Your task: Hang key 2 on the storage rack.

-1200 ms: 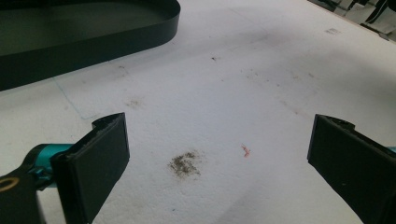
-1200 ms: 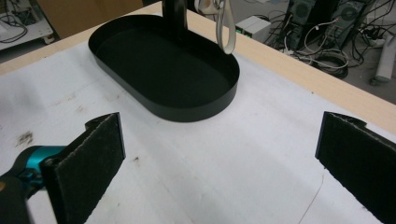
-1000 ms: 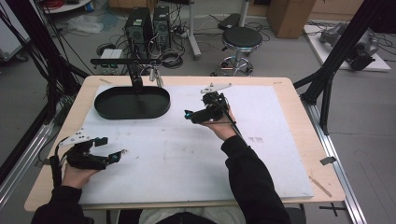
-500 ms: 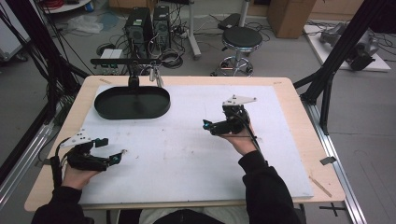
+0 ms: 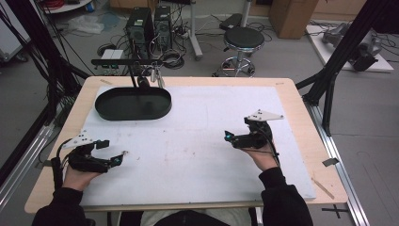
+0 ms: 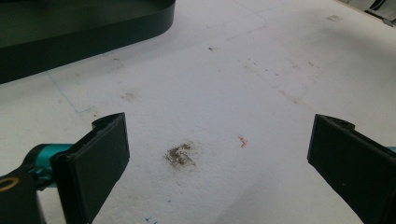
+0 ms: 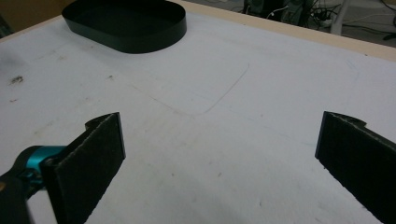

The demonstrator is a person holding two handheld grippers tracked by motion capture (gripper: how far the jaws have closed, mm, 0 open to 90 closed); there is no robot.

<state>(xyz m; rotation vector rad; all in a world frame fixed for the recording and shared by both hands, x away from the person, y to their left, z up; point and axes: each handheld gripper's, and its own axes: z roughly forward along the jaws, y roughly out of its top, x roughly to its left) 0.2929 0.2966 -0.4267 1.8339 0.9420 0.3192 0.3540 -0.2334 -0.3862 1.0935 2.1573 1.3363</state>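
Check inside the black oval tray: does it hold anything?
In the high view the black oval tray looks empty on the white mat. A stand's post hides a strip of its floor, and in the right gripper view the near wall covers part of the floor.

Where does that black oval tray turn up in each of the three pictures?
High view: tray sits upper left on the white mat, beyond the left gripper.
Left gripper view: tray's side wall fills the top left corner.
Right gripper view: tray lies top left of centre.
Shared landmark: the white mat under it.
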